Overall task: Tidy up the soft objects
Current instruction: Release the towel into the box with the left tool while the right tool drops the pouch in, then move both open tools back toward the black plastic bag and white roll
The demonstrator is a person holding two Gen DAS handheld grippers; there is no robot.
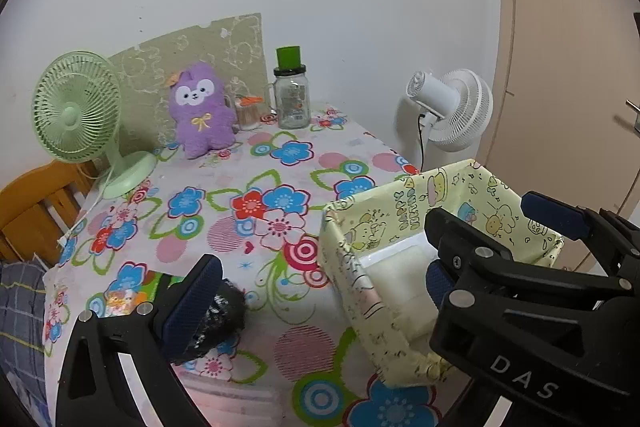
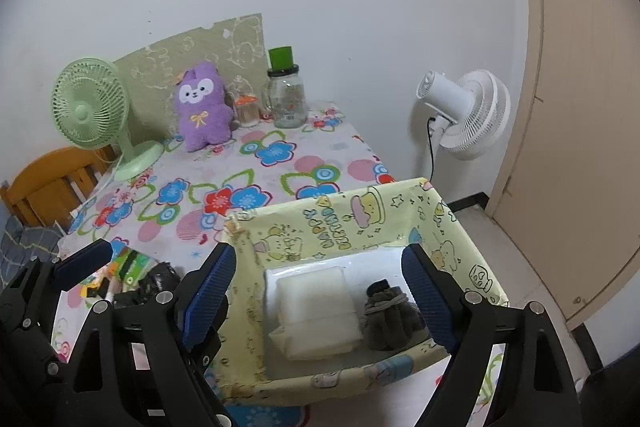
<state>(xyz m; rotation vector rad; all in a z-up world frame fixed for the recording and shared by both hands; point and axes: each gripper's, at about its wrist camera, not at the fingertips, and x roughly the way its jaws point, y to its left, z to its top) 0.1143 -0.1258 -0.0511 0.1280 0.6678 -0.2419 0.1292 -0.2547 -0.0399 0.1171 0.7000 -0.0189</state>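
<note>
A yellow cartoon-print box [image 2: 476, 259] stands at the table's near right; it also shows in the left wrist view [image 1: 400, 211]. Inside lie a white foam pad [image 2: 316, 307] and a dark grey bundled sock [image 2: 390, 315]. My right gripper [image 2: 320, 291] is open and empty, hovering over the box. My left gripper [image 1: 316, 287] is open, low over the table left of the box, with a black fuzzy item [image 1: 224, 319] against its left finger; that item also shows in the right wrist view [image 2: 156, 283]. A purple plush bunny [image 1: 200, 111] sits at the back.
A green desk fan [image 1: 76, 111] stands at the back left, a green-lidded jar [image 1: 292, 95] and a small glass at the back. A colourful packet [image 2: 132, 263] lies near the left gripper. A white floor fan [image 2: 464, 115] and a door stand right.
</note>
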